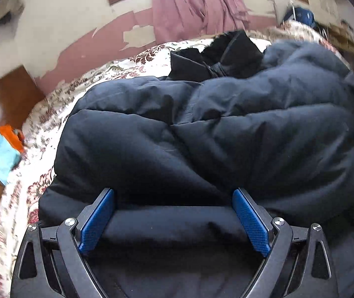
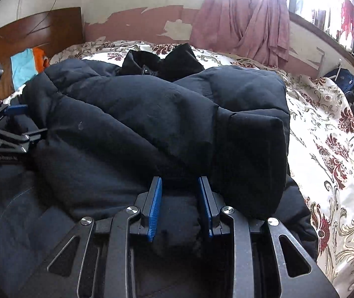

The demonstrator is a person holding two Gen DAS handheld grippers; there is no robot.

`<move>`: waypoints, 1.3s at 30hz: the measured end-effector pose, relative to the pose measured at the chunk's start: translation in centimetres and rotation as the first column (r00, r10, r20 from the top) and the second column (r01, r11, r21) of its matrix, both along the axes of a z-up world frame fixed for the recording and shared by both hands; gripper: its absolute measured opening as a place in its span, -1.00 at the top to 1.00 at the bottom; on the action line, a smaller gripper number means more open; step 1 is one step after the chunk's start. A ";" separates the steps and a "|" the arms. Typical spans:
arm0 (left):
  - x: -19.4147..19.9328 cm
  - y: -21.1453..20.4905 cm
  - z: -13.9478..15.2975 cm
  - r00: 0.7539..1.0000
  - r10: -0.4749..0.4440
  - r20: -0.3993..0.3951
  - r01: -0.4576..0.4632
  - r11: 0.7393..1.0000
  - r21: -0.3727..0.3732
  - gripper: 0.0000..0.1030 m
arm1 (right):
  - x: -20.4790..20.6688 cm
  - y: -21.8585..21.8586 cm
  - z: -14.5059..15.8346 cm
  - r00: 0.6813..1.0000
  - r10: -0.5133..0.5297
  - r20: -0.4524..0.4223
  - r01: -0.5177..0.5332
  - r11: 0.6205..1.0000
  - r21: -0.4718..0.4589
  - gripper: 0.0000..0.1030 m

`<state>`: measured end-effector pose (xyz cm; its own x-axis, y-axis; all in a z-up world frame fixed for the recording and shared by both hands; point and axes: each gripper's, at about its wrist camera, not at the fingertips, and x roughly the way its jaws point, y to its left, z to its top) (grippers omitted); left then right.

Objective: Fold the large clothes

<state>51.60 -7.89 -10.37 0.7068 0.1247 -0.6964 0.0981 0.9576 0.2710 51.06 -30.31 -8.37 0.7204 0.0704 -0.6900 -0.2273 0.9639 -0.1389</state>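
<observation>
Right now your left gripper (image 1: pixel 174 219) is spread wide, its blue pads (image 1: pixel 97 223) well apart, with a band of dark fabric lying across the gap between them but not pinched. It sits low over the near edge of the bed (image 1: pixel 48 114), pointing across the dark puffer jacket (image 1: pixel 201 129), which covers most of the floral bedspread. Seen from your right wrist, that left gripper (image 2: pixel 15 121) is at the jacket's left side, touching the fabric. To the left of the jacket, at the headboard end, a turquoise and orange cloth (image 2: pixel 28 64) lies by the brown wooden headboard (image 2: pixel 33 29). In the middle of the bed the jacket (image 2: pixel 152 114) lies bunched in thick quilted rolls, and behind it, toward the far edge, sits a black garment (image 2: pixel 167 62) touching the jacket's far side. Your right gripper (image 2: pixel 179 191) is narrowed but not pressed together; the fingers (image 2: pixel 155 198) stand either side of a fold of the jacket, and whether they actually pinch it you cannot tell. On the right, bare bedspread (image 2: pixel 330 134) shows beside the jacket's squared edge. Beyond the far edge, pink curtains (image 2: pixel 243 17) hang at the window.
</observation>
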 end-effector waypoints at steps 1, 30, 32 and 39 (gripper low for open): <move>0.0 -0.3 -0.2 1.000 0.001 0.003 -0.001 1.000 0.019 -0.85 | 0.0 0.0 -0.1 1.000 0.001 -0.001 -0.001 1.000 -0.002 0.48; 17.2 9.0 7.1 0.981 0.103 -0.162 -0.173 0.844 -0.508 -0.96 | 15.7 2.5 9.3 0.988 -0.106 -0.112 0.117 0.988 0.098 -0.50; 19.6 8.7 6.7 0.978 0.107 -0.176 -0.187 0.822 -0.538 -0.96 | 18.8 2.9 9.3 0.985 -0.131 -0.116 0.145 0.982 0.123 -0.50; 25.4 5.5 5.0 0.981 0.063 -0.186 -0.144 0.874 -0.465 -0.95 | 25.7 5.3 7.6 0.978 -0.171 -0.122 0.184 0.977 0.104 -0.49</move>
<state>77.00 -2.43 -5.33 0.5823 -0.1827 -0.7922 -0.0057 0.9735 -0.2287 76.71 -25.02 -0.77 0.6470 0.0317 -0.7619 -0.0589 0.9982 -0.0085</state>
